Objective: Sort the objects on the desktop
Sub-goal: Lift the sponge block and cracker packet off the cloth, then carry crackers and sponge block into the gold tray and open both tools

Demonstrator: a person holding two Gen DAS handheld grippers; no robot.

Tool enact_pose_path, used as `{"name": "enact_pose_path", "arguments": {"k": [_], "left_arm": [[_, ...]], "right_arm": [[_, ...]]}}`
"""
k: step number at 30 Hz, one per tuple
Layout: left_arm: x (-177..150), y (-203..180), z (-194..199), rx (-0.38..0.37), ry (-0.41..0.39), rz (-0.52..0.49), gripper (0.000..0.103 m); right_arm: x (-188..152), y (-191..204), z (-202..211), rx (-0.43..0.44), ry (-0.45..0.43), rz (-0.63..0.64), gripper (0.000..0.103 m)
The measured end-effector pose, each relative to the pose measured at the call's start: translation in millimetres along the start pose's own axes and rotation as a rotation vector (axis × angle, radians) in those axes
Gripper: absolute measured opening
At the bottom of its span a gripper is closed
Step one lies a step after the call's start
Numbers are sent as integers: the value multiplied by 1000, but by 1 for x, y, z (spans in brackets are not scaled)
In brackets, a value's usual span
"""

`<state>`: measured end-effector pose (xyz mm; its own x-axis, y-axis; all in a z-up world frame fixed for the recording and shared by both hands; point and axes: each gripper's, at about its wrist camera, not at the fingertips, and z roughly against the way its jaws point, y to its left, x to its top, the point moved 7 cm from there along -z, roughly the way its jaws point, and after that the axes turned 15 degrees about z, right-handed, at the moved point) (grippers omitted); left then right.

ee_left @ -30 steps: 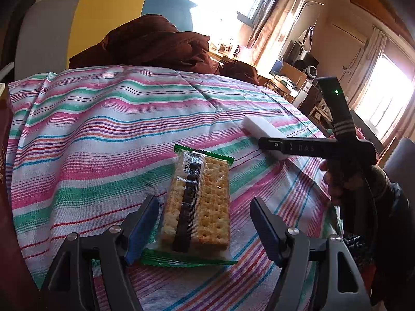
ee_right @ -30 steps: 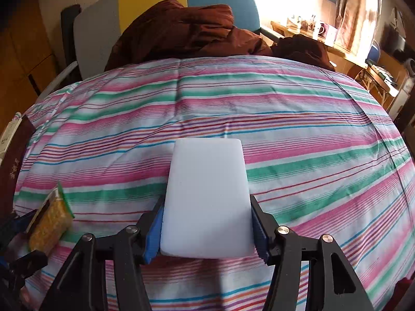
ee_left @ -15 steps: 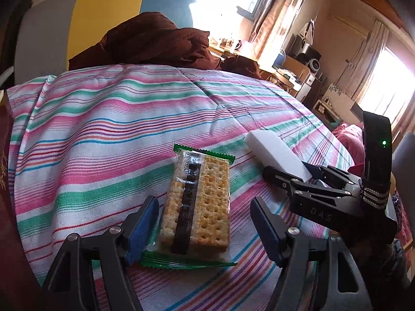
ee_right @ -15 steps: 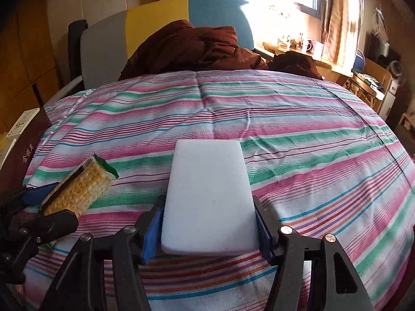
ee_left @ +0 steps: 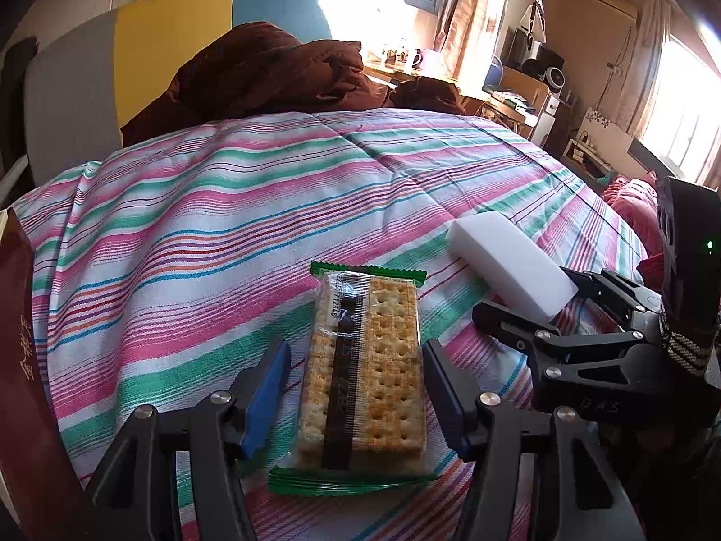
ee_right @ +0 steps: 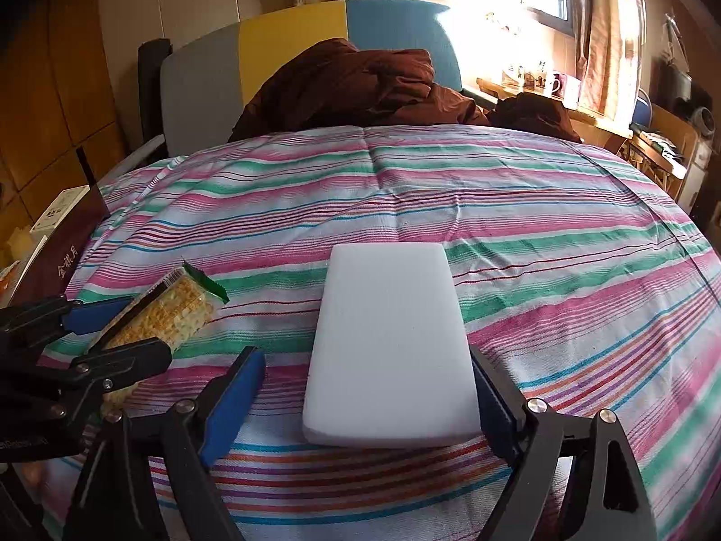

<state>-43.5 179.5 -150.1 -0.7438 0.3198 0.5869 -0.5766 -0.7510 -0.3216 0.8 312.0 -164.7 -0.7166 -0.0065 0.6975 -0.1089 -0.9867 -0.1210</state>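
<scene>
A clear pack of crackers with green ends lies on the striped cloth. My left gripper is open and straddles it; the right finger is close against the pack and a gap shows on the left side. A white foam block lies flat on the cloth between the fingers of my right gripper, which is open, with a clear gap beside its left finger. In the left wrist view the block and right gripper sit just right of the crackers. The right wrist view shows the crackers at lower left.
A dark red box stands at the cloth's left edge. A brown garment is heaped against a grey, yellow and blue backrest at the far side. A desk with a mug stands by the window, back right.
My right gripper came down with the white block, then opened and let it go on the cloth. My left gripper's fingers have drawn closer around the cracker pack.
</scene>
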Motion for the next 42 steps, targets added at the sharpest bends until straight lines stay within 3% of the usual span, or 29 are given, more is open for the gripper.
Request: {"name": "enact_pose_path", "arguments": {"k": [4, 11, 15, 19, 24, 28, 33, 37, 42], "left_arm": [[0, 4, 2, 22, -18, 18, 51], [-3, 6, 7, 34, -42, 27, 49], [-6, 9, 15, 15, -57, 58, 48], [-10, 12, 26, -3, -73, 80, 48], [-10, 11, 65, -59, -108, 99, 48], [0, 30, 115, -63, -189, 139, 48], [8, 97, 168, 41, -282, 251, 48], [7, 169, 201, 183, -345, 364, 48], [0, 240, 215, 300, -343, 492, 48]], "right_arm": [[0, 1, -1, -1, 4, 6, 89], [0, 3, 0, -24, 5, 34, 88], [0, 2, 2, -56, -3, 36, 77], [0, 2, 3, -63, -5, 38, 74], [-1, 2, 3, -65, -5, 39, 73], [0, 3, 3, -68, -4, 41, 73], [0, 4, 3, -76, 0, 47, 73], [0, 4, 3, -82, 2, 51, 73], [0, 4, 3, -84, 5, 52, 73]]}}
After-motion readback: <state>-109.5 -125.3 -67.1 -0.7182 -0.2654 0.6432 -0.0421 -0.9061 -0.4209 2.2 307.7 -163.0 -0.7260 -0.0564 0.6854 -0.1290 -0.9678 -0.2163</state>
